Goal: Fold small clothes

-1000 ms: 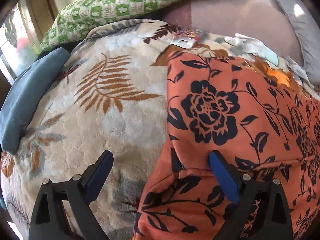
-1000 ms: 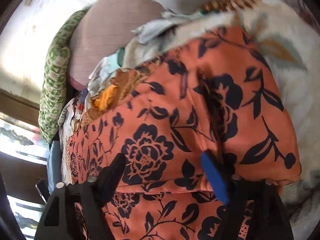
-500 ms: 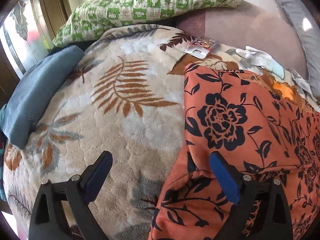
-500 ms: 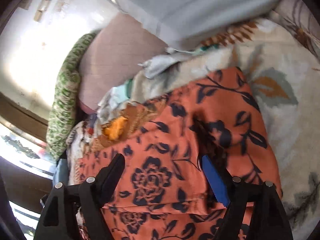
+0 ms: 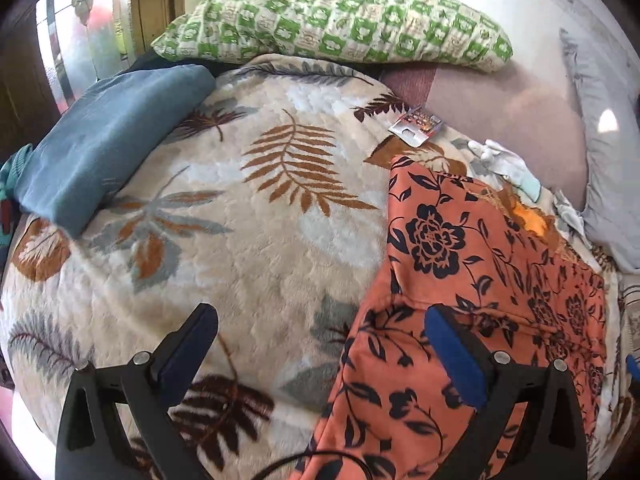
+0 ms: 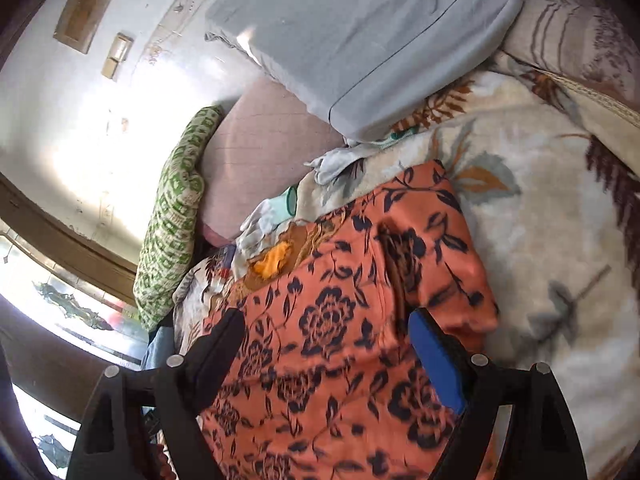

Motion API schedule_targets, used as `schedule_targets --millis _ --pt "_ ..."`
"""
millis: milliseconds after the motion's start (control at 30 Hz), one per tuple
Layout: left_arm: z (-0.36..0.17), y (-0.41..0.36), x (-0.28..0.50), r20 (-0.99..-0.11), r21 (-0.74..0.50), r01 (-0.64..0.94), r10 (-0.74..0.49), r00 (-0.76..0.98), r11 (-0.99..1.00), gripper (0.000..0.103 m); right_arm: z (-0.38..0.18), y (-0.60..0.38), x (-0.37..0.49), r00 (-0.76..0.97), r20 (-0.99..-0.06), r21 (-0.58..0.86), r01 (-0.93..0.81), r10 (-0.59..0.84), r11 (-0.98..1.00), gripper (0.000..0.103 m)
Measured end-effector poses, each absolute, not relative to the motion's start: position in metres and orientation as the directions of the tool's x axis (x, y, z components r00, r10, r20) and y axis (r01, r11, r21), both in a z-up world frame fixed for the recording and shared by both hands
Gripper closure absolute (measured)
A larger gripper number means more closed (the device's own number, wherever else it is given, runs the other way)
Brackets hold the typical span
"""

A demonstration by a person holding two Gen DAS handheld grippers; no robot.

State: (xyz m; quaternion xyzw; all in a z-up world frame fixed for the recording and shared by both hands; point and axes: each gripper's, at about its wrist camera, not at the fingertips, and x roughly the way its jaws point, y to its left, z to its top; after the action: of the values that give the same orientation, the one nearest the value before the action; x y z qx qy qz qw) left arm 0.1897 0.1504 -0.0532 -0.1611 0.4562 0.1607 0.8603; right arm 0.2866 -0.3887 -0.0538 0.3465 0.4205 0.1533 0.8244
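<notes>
An orange garment with black flowers (image 5: 472, 280) lies flat on a leaf-patterned blanket (image 5: 240, 240), folded with a crease across its near part. My left gripper (image 5: 320, 336) is open and empty above the garment's left edge, one finger over the blanket, the other over the cloth. In the right wrist view the same garment (image 6: 352, 320) fills the middle. My right gripper (image 6: 326, 340) is open and empty above it. An orange-yellow cloth (image 6: 272, 260) peeks out at the garment's far edge.
A green checked pillow (image 5: 332, 20) and a pink cushion (image 5: 500, 108) lie at the head. A folded blue cloth (image 5: 104, 140) sits at the left. A grey pillow (image 6: 360, 36), white gloves (image 5: 504, 160) and a small packet (image 5: 416, 124) lie beyond the garment.
Both grippers have pulled back and up from the garment, so more of the bed shows. Both stay open. The garment lies as before.
</notes>
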Motion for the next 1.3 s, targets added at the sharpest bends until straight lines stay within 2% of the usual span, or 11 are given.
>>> schedule_targets --millis 267,500,600,667,767,867,900,1000,1067,1133,1300 --pt "-0.015 0.143 0.049 -0.769 -0.286 -0.377 0.024 0.639 0.881 0.0 -0.037 -0.427 0.098 0.616 -0.588 0.698 0.058 0.525 0.714 0.017" --pt "-0.033 0.13 -0.043 -0.788 -0.229 -0.377 0.057 0.613 0.897 0.0 -0.064 -0.437 0.012 0.535 -0.714 0.606 0.151 0.451 0.781 0.017" --pt "-0.03 0.132 -0.076 -0.788 -0.249 -0.421 0.07 0.611 0.872 0.001 -0.076 -0.442 -0.004 0.523 -0.746 0.582 0.211 0.412 0.785 0.017" --pt "-0.005 0.131 -0.109 -0.721 -0.275 -0.445 0.123 0.682 0.852 0.001 -0.078 -0.445 -0.014 0.533 -0.741 0.59 0.226 0.409 0.775 0.017" --pt "0.044 0.124 -0.16 -0.517 -0.313 -0.453 0.251 0.818 0.835 0.001 -0.071 -0.447 -0.024 0.56 -0.734 0.58 0.225 0.383 0.783 0.017" --pt "0.061 0.114 -0.17 -0.428 -0.306 -0.412 0.263 0.865 0.858 0.0 -0.067 -0.448 -0.025 0.588 -0.722 0.577 0.223 0.364 0.786 0.017" --pt "0.057 0.112 -0.162 -0.456 -0.3 -0.388 0.226 0.861 0.872 0.0 -0.067 -0.447 -0.023 0.592 -0.718 0.583 0.223 0.366 0.781 0.017" --pt "0.016 0.105 -0.117 -0.65 -0.295 -0.339 0.073 0.756 0.893 0.0 -0.069 -0.439 -0.015 0.575 -0.716 0.593 0.203 0.395 0.779 0.017" --pt "-0.019 0.102 -0.092 -0.736 -0.337 -0.322 -0.035 0.676 0.885 0.0 -0.073 -0.431 -0.008 0.55 -0.723 0.593 0.183 0.419 0.784 0.017" --pt "-0.044 0.106 -0.074 -0.776 -0.365 -0.333 -0.085 0.626 0.869 0.0 -0.078 -0.428 -0.002 0.524 -0.736 0.588 0.18 0.429 0.789 0.017" --pt "-0.081 0.12 -0.046 -0.798 -0.446 -0.386 -0.164 0.579 0.807 0.001 -0.093 -0.437 0.004 0.506 -0.739 0.605 0.211 0.444 0.768 0.017"
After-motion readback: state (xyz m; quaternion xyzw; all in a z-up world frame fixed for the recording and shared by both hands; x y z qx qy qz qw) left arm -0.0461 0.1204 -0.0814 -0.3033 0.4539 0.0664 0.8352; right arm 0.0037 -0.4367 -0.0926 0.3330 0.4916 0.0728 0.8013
